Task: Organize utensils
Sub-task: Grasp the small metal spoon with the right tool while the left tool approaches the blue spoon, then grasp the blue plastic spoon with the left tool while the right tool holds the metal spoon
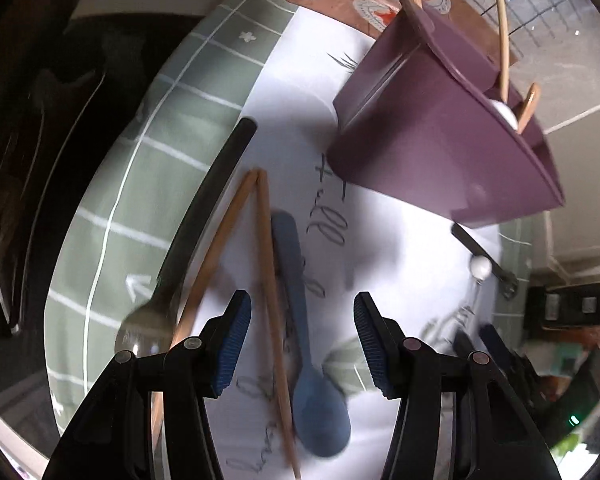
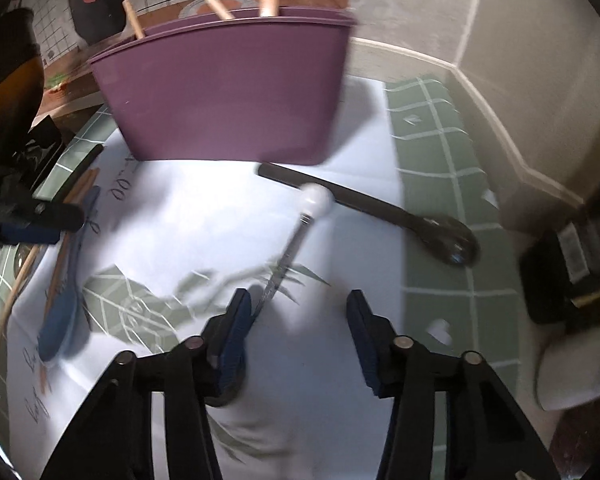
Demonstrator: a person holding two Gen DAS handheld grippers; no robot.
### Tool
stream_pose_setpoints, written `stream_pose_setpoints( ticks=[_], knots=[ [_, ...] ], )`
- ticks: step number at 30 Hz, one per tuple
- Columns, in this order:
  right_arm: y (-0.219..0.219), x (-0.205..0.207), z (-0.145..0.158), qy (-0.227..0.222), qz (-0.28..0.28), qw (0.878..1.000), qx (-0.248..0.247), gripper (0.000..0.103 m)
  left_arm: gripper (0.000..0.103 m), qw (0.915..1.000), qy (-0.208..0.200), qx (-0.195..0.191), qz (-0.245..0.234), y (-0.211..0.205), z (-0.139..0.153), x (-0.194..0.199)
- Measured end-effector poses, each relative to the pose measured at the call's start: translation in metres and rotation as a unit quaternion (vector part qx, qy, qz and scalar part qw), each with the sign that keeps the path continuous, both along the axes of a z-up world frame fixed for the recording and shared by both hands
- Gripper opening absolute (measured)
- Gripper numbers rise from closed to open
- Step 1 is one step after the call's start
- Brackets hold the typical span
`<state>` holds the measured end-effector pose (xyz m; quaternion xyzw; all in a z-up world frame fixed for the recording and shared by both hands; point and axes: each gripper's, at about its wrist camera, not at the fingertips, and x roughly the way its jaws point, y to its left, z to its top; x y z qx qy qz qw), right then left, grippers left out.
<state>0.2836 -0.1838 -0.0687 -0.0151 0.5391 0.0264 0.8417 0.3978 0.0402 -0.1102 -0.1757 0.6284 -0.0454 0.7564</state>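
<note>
In the left wrist view my left gripper hovers open over a pair of wooden chopsticks and a blue spoon lying on the mat; its pads touch neither. A black-handled metal spoon lies to their left. The purple holder stands behind with wooden utensils in it. In the right wrist view my right gripper is open; a thin metal utensil with a white ball end lies with its shaft reaching the left fingertip. A black spoon lies beyond it, before the holder.
Everything lies on a green grid mat with a white printed centre. A dark box and a white object sit at the right edge. A dark bottle stands at the left. The wall skirting runs behind the mat.
</note>
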Motion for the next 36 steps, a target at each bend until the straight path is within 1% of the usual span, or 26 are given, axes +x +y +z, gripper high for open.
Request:
stream_pose_setpoints(
  ticks=[2,4,5,7,9,11,13,15,16,18,19,20,21,22,24,28,29,32,34,36],
  knots=[
    [-0.016,-0.004,0.004,-0.01,-0.015,0.999,0.031,0.04,0.054,0.9998,-0.008,0.019,-0.008,-0.01,-0.002,0.006],
    [-0.029,-0.001,0.006,-0.01,-0.033,0.999,0.038,0.04,0.054,0.9985,-0.023,0.043,-0.026,-0.024,-0.001,0.01],
    [-0.028,0.005,0.006,-0.011,-0.039,0.998,0.045,0.04,0.054,0.9976,-0.027,0.053,-0.035,-0.028,-0.002,0.01],
    [-0.033,0.01,0.007,-0.011,-0.055,0.996,0.063,0.04,0.054,0.993,-0.044,0.089,-0.064,-0.045,-0.002,0.01],
    [-0.038,0.018,0.006,-0.013,-0.074,0.995,0.071,0.042,0.054,0.9895,-0.053,0.102,-0.088,-0.055,-0.003,0.007],
    [-0.035,0.026,0.005,-0.014,-0.068,0.994,0.081,0.043,0.054,0.9889,-0.058,0.099,-0.094,-0.056,-0.001,0.002],
    [-0.022,0.043,0.003,-0.015,-0.046,0.996,0.078,0.043,0.054,0.9898,-0.068,0.087,-0.09,-0.051,0.003,-0.003],
    [-0.009,0.049,0.003,-0.016,-0.027,0.998,0.053,0.041,0.054,0.9891,-0.087,0.08,-0.088,-0.042,0.012,-0.009],
    [-0.002,0.052,0.001,-0.015,-0.018,0.999,0.038,0.036,0.054,0.9886,-0.093,0.078,-0.089,-0.039,0.015,-0.011],
    [0.008,0.058,-0.004,-0.01,0.0,1.0,0.012,0.035,0.054,0.9887,-0.102,0.055,-0.095,-0.031,0.021,-0.015],
    [0.011,0.059,-0.007,-0.008,0.01,1.0,0.0,0.032,0.054,0.9894,-0.098,0.038,-0.1,-0.028,0.021,-0.014],
    [0.014,0.059,-0.01,-0.007,0.019,1.0,-0.008,0.027,0.054,0.9905,-0.088,0.019,-0.104,-0.026,0.02,-0.013],
    [0.016,0.058,-0.009,-0.011,0.026,1.0,-0.011,0.026,0.054,0.9915,-0.079,0.004,-0.103,-0.023,0.018,-0.012],
    [0.016,0.057,-0.009,-0.011,0.032,0.999,-0.012,0.02,0.054,0.9921,-0.072,-0.009,-0.103,-0.02,0.016,-0.012],
    [0.014,0.056,-0.009,-0.008,0.036,0.999,-0.001,0.019,0.054,0.9932,-0.055,-0.032,-0.097,-0.025,0.011,-0.009],
    [0.006,0.054,-0.008,-0.006,0.032,0.999,0.009,0.019,0.054,0.9965,-0.017,-0.012,-0.081,-0.036,0.0,0.005],
    [0.004,0.053,-0.008,-0.005,0.031,0.999,0.011,0.019,0.051,0.9973,-0.005,-0.003,-0.074,-0.037,-0.003,0.008],
    [-0.003,0.052,-0.008,-0.004,0.025,0.999,0.022,0.019,0.051,0.9979,0.005,0.012,-0.063,-0.035,-0.002,0.01],
    [-0.007,0.049,-0.008,-0.004,0.024,0.999,0.024,0.019,0.051,0.9983,0.01,0.012,-0.056,-0.032,-0.002,0.011],
    [-0.003,0.056,-0.009,-0.005,0.026,0.999,0.02,0.019,0.051,0.9982,0.014,0.014,-0.057,-0.033,-0.003,0.014]
  ],
)
